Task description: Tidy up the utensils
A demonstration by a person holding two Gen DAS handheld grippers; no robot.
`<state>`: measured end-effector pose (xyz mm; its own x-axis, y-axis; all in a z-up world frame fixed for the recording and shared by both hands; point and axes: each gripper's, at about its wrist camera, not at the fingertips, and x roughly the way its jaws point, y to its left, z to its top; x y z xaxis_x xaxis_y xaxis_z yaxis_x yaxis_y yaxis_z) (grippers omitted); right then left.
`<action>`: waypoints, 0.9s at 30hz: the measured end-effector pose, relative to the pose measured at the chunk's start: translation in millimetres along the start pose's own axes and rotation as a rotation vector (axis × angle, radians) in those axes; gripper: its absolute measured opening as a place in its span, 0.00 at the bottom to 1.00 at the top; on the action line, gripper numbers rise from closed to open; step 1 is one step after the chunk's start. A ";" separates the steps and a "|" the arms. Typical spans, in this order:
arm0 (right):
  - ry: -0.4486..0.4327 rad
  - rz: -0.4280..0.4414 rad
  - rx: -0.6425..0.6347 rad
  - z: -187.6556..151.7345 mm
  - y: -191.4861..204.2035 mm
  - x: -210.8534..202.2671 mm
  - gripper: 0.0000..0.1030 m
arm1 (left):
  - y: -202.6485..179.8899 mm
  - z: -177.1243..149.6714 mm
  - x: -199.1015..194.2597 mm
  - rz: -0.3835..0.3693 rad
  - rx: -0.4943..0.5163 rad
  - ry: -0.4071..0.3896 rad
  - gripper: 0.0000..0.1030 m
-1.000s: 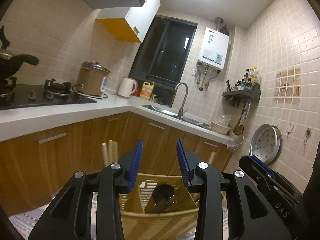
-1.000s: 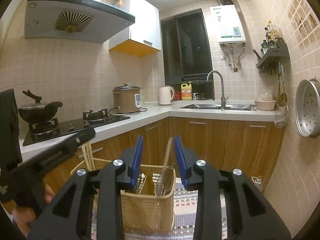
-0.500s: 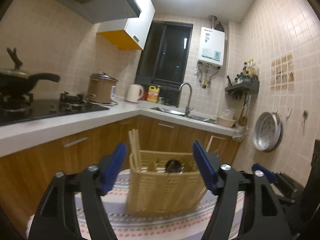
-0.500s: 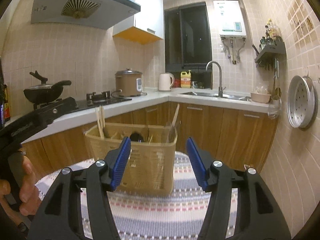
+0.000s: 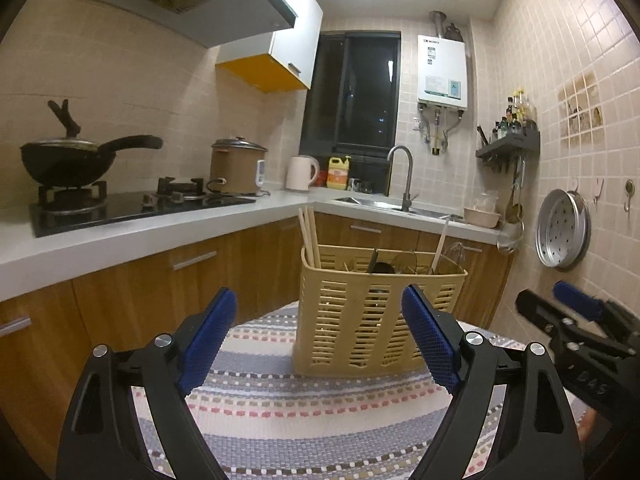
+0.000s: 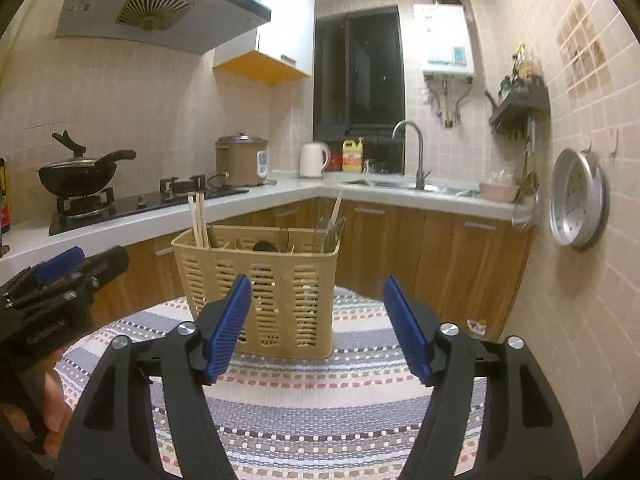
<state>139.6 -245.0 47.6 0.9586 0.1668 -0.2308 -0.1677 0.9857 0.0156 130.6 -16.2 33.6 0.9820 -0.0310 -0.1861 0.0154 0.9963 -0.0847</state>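
- Left wrist view: left gripper (image 5: 320, 336), black frame with blue pads (image 5: 208, 336), jaws spread wide, nothing between them; held above a striped woven mat (image 5: 304, 412).
- Same view: tan slotted utensil basket (image 5: 360, 320), upright on the mat, ahead of the gripper and seen between its fingers, not touched by them.
- Same view, basket contents: a pair of wooden chopsticks (image 5: 309, 236) upright in the left end compartment; a pale-handled utensil (image 5: 440, 244) leaning at the right; dark and metal utensils in the middle, kinds not clear.
- Same view: right gripper (image 5: 576, 320) at the right edge, seen side-on, clear of the basket.
- Same view, surroundings: black wok (image 5: 72, 160) on the hob, brown rice cooker (image 5: 238, 166), white kettle (image 5: 302, 172), sink tap (image 5: 404, 176), perforated steamer tray (image 5: 562, 232) hung on the wall.
- Right wrist view: right gripper (image 6: 318, 324), blue pads wide apart, empty, above the mat (image 6: 320, 400).
- Same view: basket (image 6: 256, 280) standing on the mat just beyond the left fingertip, untouched; chopsticks (image 6: 198, 216) rise at its left end.
- Same view: left gripper (image 6: 60, 276) at the left edge, the person's hand (image 6: 52, 396) partly visible beneath it.
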 end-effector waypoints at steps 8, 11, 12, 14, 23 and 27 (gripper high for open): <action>0.021 -0.013 0.022 -12.1 -1.9 7.0 0.67 | -4.8 -18.6 17.2 0.043 0.037 0.041 0.86; 0.011 -0.026 0.015 -15.1 -1.7 6.8 0.67 | -4.1 -21.8 19.7 0.046 0.042 0.044 0.86; 0.000 -0.037 0.009 -15.6 -1.3 5.3 0.67 | -3.7 -22.1 20.6 0.049 0.044 0.047 0.86; -0.010 -0.049 0.002 -16.3 0.1 3.6 0.67 | -2.6 -22.2 21.3 0.048 0.040 0.051 0.88; -0.001 -0.067 0.008 -18.4 -1.9 2.2 0.67 | -3.4 -21.6 17.9 0.055 0.054 0.038 0.90; 0.004 -0.066 0.015 -18.7 -3.9 3.7 0.67 | -4.4 -20.9 18.5 0.050 0.055 0.042 0.90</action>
<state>139.5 -248.7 28.5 0.9665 0.1009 -0.2358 -0.1003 0.9949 0.0142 144.8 -22.8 10.0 0.9732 0.0170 -0.2294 -0.0223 0.9995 -0.0204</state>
